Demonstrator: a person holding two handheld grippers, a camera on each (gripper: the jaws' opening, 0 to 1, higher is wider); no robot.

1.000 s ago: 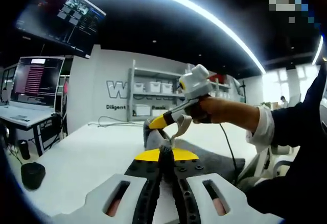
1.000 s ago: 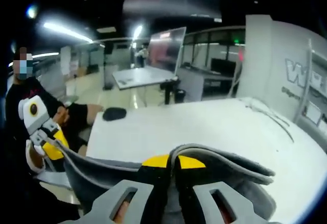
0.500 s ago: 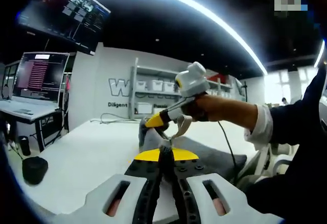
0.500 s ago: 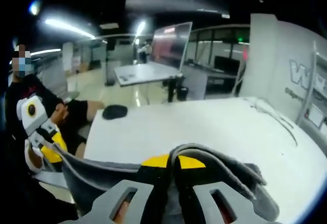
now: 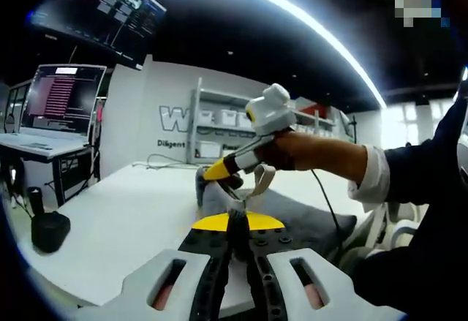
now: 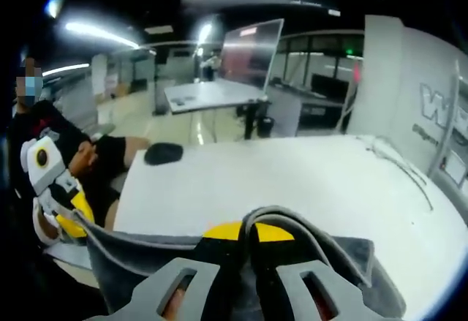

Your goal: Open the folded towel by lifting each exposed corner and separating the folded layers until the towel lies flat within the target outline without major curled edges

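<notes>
A grey towel (image 5: 292, 215) hangs lifted over the white table (image 5: 124, 226), stretched between both grippers. My left gripper (image 5: 235, 218) is shut on one corner of the towel, its yellow-tipped jaws closed at the bottom of the left gripper view. There the right gripper (image 5: 223, 171), held in a hand, pinches the far corner. In the right gripper view my right gripper (image 6: 247, 232) is shut on a fold of the towel (image 6: 146, 251), which drapes over its jaws. The left gripper (image 6: 62, 208) grips the other end at the left edge.
A black mouse (image 6: 163, 153) (image 5: 50, 229) lies near the table edge. Cables (image 6: 398, 171) trail across the far side of the table (image 6: 292, 178). Monitors (image 5: 62, 98) stand on a desk at left, and shelves with bins (image 5: 219, 134) line the back wall.
The towel stays pinched in both grippers. The right gripper has drifted slightly left and lower in the left gripper view; both views have shifted a little with the hands.
</notes>
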